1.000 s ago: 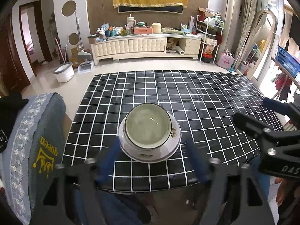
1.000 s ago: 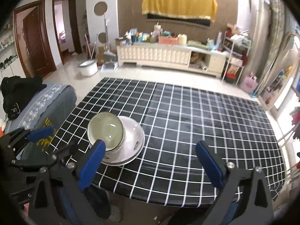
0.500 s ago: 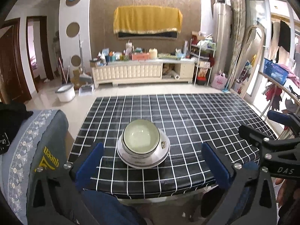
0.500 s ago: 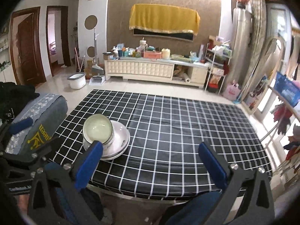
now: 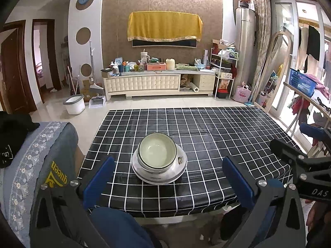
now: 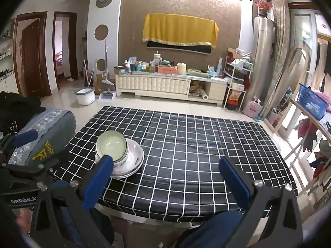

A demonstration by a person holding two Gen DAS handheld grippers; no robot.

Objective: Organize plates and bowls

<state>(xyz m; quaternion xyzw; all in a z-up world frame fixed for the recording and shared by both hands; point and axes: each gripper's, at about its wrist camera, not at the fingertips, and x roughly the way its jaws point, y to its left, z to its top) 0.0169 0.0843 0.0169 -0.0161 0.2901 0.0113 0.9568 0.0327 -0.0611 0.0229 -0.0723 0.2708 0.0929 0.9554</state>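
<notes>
The bowl (image 5: 157,152) sits on the plate (image 5: 159,170) near the front edge of the checked table (image 5: 206,144). The left gripper (image 5: 168,177) tips down toward the bowl, spread wide with nothing inside. The right gripper (image 6: 165,175) is beside it, also wide and holding nothing.

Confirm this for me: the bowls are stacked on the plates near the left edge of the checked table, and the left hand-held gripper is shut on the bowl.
One thing is wrong: the left hand-held gripper is open, its blue pads spread wide and short of the bowls. The left wrist view shows this. The rest holds: the bowls sit stacked on the plates near the left edge of the checked table.
</notes>
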